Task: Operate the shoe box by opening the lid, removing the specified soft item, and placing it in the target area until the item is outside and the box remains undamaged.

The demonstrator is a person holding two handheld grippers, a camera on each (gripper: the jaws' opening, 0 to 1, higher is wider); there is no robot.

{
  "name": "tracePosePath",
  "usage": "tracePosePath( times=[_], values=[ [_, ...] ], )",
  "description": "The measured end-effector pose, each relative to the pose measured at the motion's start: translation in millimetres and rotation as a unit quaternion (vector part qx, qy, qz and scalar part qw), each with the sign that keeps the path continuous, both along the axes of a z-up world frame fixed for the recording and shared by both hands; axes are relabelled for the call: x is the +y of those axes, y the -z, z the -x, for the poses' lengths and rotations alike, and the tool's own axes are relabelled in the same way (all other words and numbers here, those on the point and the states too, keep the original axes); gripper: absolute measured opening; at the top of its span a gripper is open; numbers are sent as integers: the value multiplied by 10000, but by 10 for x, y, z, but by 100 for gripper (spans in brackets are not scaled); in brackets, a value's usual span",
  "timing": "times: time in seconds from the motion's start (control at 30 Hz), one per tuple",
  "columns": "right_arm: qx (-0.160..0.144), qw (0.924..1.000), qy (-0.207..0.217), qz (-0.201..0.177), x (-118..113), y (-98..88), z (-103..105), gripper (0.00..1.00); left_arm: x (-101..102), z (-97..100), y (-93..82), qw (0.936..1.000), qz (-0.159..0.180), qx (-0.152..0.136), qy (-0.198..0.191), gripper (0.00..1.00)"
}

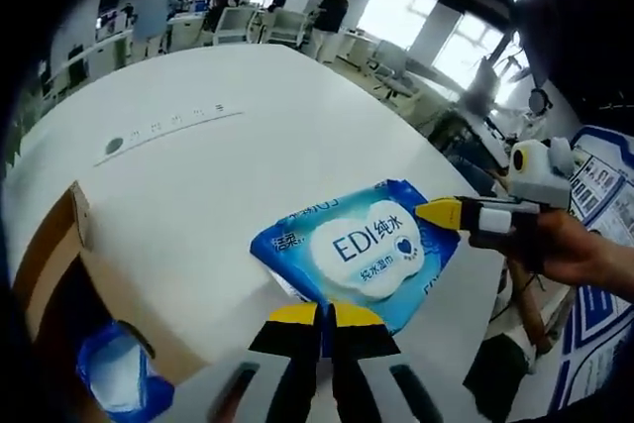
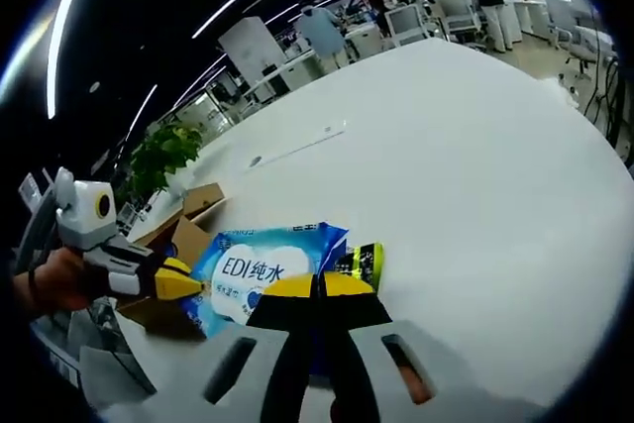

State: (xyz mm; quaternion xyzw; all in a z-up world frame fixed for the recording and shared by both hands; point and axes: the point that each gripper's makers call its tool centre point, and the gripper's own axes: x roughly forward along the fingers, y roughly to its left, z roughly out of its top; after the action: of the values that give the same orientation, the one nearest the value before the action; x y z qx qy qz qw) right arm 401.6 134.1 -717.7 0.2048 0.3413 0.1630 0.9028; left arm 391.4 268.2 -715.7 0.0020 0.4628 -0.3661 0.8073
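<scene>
White table (image 1: 248,116); office desks, chairs (image 1: 282,25) behind; bright windows (image 1: 466,47); potted plant (image 2: 163,158).

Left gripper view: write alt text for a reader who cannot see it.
A blue wet wipes pack lies on a white table, pinched at its near edge by the shut left hand-held gripper and at its right corner by the right hand-held gripper. An open cardboard shoe box sits at lower left, with people and desks far behind.

A white table (image 1: 248,116) is seen, with a grey strip (image 1: 168,131) at 11 o'clock. A potted plant (image 2: 163,158) and standing people (image 1: 327,17) are seen beyond.
</scene>
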Motion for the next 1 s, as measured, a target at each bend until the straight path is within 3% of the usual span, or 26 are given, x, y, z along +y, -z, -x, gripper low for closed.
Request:
tracePosePath(
  times=[0.3, 0.6, 1.0],
  values=[
    [134, 9999, 51, -23, -50, 164, -62, 0, -53, -59, 204, 9997, -241, 96, 8, 2],
    [233, 9997, -31, 79, -57, 273, -55, 0, -25, -27, 299, 9991, -332, 248, -89, 2],
    [225, 9995, 76, 232, -103, 273, -64, 2, 48, 22, 274, 9980, -615, 112, 5, 8]
  ],
)
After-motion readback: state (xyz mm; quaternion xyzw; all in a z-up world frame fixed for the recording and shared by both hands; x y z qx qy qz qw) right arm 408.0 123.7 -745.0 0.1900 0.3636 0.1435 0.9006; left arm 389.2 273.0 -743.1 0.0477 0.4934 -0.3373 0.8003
